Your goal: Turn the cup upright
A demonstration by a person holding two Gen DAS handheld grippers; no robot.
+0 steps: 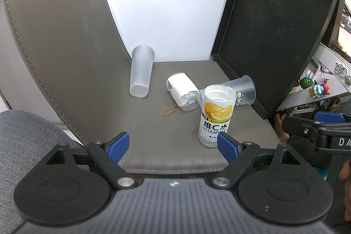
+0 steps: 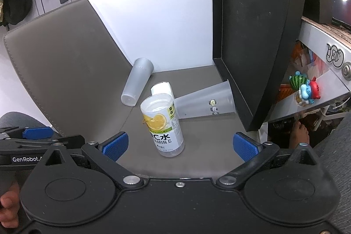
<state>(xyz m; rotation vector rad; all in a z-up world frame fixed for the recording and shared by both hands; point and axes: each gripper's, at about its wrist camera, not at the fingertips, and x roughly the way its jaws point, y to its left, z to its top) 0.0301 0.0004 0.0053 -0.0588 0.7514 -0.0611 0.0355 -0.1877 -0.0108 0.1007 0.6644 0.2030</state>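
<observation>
On a grey chair seat (image 1: 153,146) (image 2: 208,146) several clear plastic cups lie about. A frosted cup (image 1: 141,70) (image 2: 137,84) lies on its side against the chair back. A cup with a white label (image 1: 183,91) (image 2: 162,88) lies on its side mid-seat. Another clear cup (image 1: 243,90) (image 2: 206,103) lies on its side against the black tray. A cup with an orange-slice label (image 1: 216,115) (image 2: 163,126) stands mouth down. My left gripper (image 1: 173,146) is open and empty in front of the seat. My right gripper (image 2: 181,145) is open and empty, near the orange-label cup.
A black tray (image 1: 274,36) (image 2: 252,36) leans upright at the right of the seat. A rubber band (image 1: 171,110) lies on the seat. A shelf with small toys (image 1: 313,87) (image 2: 305,89) is at the right. The chair back (image 1: 61,47) rises at left.
</observation>
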